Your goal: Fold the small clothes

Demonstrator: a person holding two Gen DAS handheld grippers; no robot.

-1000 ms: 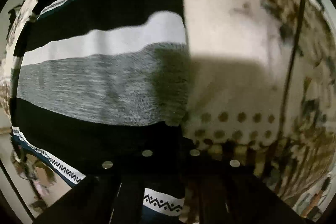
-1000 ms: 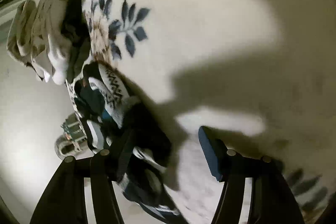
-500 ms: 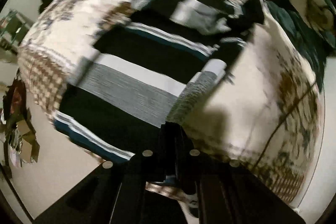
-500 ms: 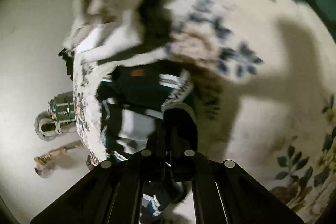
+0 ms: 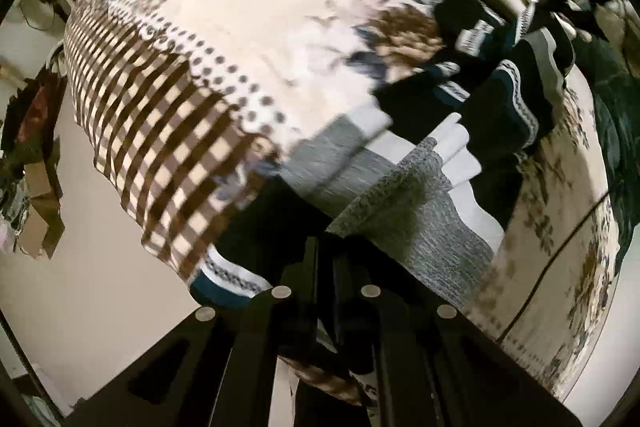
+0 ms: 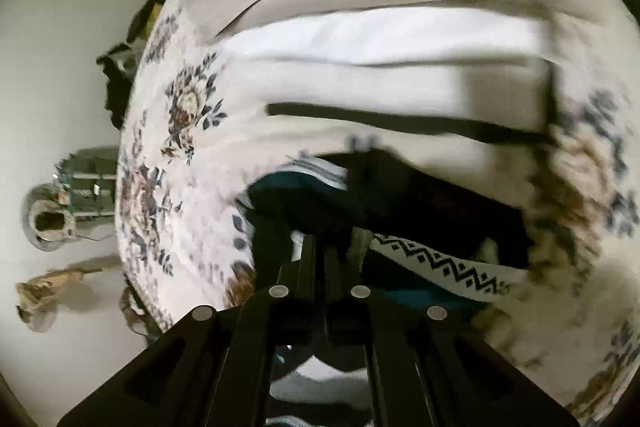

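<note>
Both grippers, left gripper (image 5: 326,247) and right gripper (image 6: 326,247), have lifted the striped sweater (image 5: 432,211) off the floral blanket (image 5: 260,7), each clamped on fabric; folding has barely begun.

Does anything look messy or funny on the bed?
Yes. The striped sweater is bunched and twisted, not flat, pinched by the left claw and right claw. More clothes lie jumbled behind it.

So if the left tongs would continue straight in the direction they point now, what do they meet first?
The left tongs are already shut on the striped garment, so its grey band lies directly ahead. Beyond that fold would probably come the floral bedspread, though blur makes depth uncertain.
</note>
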